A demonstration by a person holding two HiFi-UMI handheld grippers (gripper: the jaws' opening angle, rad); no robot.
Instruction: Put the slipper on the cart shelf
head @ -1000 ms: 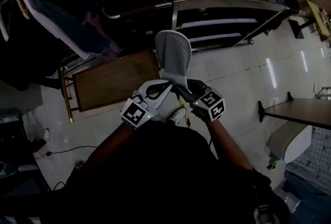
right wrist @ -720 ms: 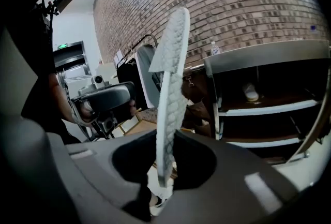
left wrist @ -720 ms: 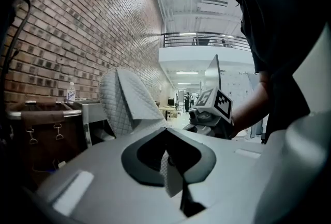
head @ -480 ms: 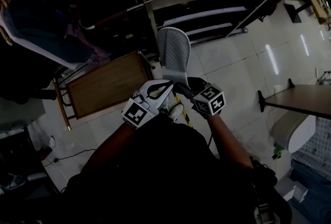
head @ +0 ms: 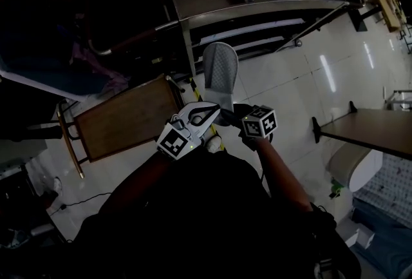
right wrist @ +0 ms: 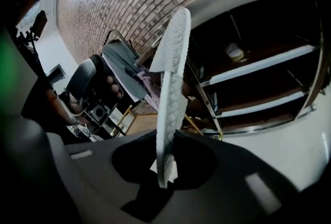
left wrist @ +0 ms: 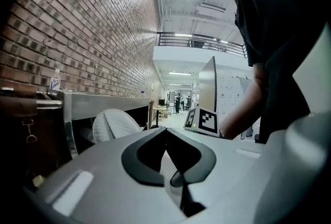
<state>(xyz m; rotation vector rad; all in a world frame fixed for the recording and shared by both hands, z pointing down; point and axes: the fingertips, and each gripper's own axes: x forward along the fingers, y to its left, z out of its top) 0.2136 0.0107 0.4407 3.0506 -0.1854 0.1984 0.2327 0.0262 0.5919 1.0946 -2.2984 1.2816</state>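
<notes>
Head view: the slipper (head: 221, 71) is seen held in the air above the tiled floor. Its toe end is pointed towards the steel cart (head: 270, 9), near the cart's front but not yet inside it.
Right gripper (head: 235, 115): the jaws are closed to a narrow gap on the slipper's heel end. In the right gripper view the slipper is shown edge-on between the pads, rising away from them.
Left gripper (head: 212, 110): the jaw tips are brought together and nothing is seen clamped between them. A mesh-patterned surface is glimpsed through the gap behind the tips, but what it is cannot be told. The gripper is held just beside the right one, near the slipper's heel.
Cart shelves: open-fronted shelves (right wrist: 258, 65) are shown ahead of the slipper in the right gripper view. A small pale object is seen on an upper one.
Done so far: the slipper is gripped, off the floor, and held in front of the cart.
Left to do: no shelf is touched by the slipper yet. It is judged that it has to be brought level, passed in over a shelf, set down and let go.
Progress: the task is judged to be past its midpoint, with the placing itself not begun.
</notes>
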